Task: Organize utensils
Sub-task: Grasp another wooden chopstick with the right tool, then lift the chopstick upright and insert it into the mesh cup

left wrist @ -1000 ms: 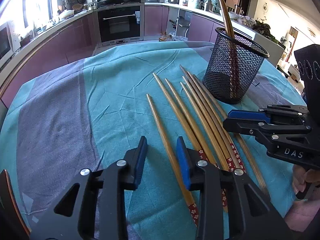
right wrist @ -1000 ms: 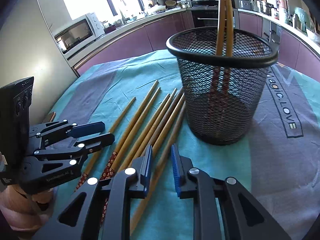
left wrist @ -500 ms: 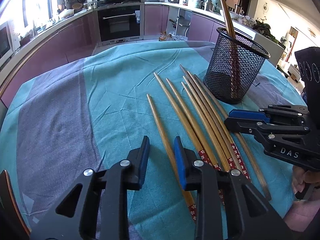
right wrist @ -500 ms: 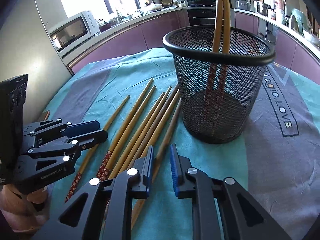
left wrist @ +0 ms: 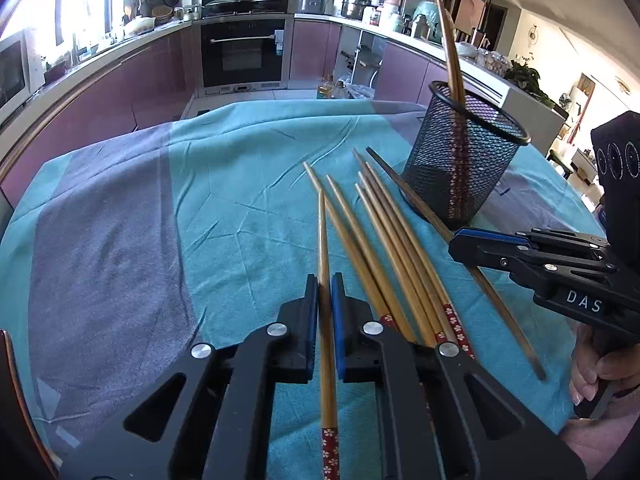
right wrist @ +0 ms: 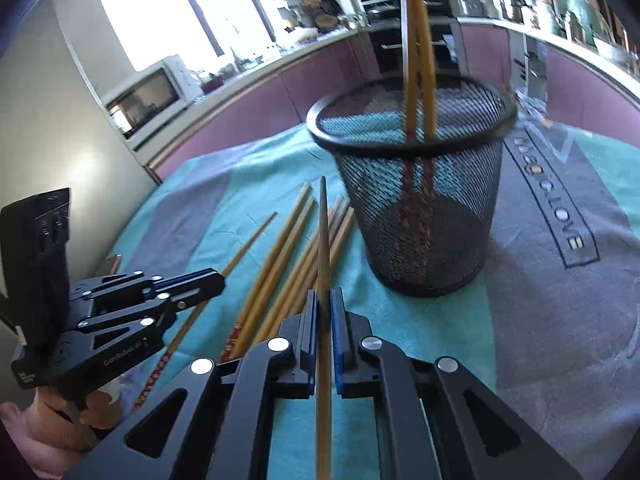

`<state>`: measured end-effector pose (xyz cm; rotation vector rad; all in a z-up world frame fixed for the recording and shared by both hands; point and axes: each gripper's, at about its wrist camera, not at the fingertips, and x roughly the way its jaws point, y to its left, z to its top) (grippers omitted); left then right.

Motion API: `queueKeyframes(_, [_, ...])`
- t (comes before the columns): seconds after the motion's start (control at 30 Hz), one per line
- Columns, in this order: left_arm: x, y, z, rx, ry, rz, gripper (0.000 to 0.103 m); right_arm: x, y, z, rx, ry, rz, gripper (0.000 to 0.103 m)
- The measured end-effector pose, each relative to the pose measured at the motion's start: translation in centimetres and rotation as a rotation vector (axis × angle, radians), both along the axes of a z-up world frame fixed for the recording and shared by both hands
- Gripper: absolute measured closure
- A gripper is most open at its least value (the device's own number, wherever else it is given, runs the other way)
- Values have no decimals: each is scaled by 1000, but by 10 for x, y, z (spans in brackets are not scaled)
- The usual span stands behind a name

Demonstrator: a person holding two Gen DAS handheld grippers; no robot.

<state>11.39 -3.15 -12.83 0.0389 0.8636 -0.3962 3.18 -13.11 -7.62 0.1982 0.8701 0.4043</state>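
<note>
My left gripper (left wrist: 325,284) is shut on a bamboo chopstick (left wrist: 323,240) that runs forward between its pads. My right gripper (right wrist: 324,300) is shut on a darker chopstick (right wrist: 323,240), lifted and pointing toward the black mesh cup (right wrist: 416,208). The cup (left wrist: 460,176) stands upright with two chopsticks (right wrist: 418,60) leaning in it. Several loose chopsticks (left wrist: 392,248) lie side by side on the teal cloth, left of the cup; they also show in the right wrist view (right wrist: 288,256). The right gripper shows at the right of the left wrist view (left wrist: 460,246).
The table is covered by a teal and grey cloth (left wrist: 160,220) with printed lettering (right wrist: 552,200) right of the cup. Purple kitchen cabinets, an oven (left wrist: 244,52) and a microwave (right wrist: 148,96) stand beyond the table's far edge.
Both grippers have closed: the left on the leftmost bamboo chopstick, the right on the dark chopstick nearest the cup. Both chopsticks now sit between the pads, the right one raised off the cloth.
</note>
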Motion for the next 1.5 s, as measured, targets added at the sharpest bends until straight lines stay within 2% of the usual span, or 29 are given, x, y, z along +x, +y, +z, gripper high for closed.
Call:
queueKeyframes(0.13, [0, -5, -1, -14, 18, -32, 95, 0, 4, -1, -10, 25, 49, 97])
queueKeyframes(0.3, [0, -11, -7, 29, 25, -53, 95, 1, 7, -8, -48, 58, 60, 97])
queueKeyframes(0.53, [5, -9, -13, 49, 48, -73, 93, 11, 11, -13, -72, 76, 67, 94])
queueKeyframes(0.7, [7, -9, -15, 39, 60, -87, 90, 16, 13, -13, -60, 75, 76, 96])
queueKeyframes(0.8, [9, -9, -15, 40, 61, -74, 95, 11, 10, -8, -53, 51, 79, 97])
queueKeyframes(0.9, [6, -6, -11, 22, 57, -71, 95, 4, 7, 4, -39, 13, 87, 97])
queueKeyframes(1.07, [-2, -4, 13, -21, 2, -88, 96, -10, -4, 31, -10, -74, 94, 97])
queueKeyframes(1.23, [-9, -1, 54, -103, -80, -117, 96, -22, -20, 65, 18, -179, 70, 97])
queueKeyframes(1.5, [-17, 6, 110, -205, -186, -162, 96, -26, -43, 100, 55, -286, 28, 97])
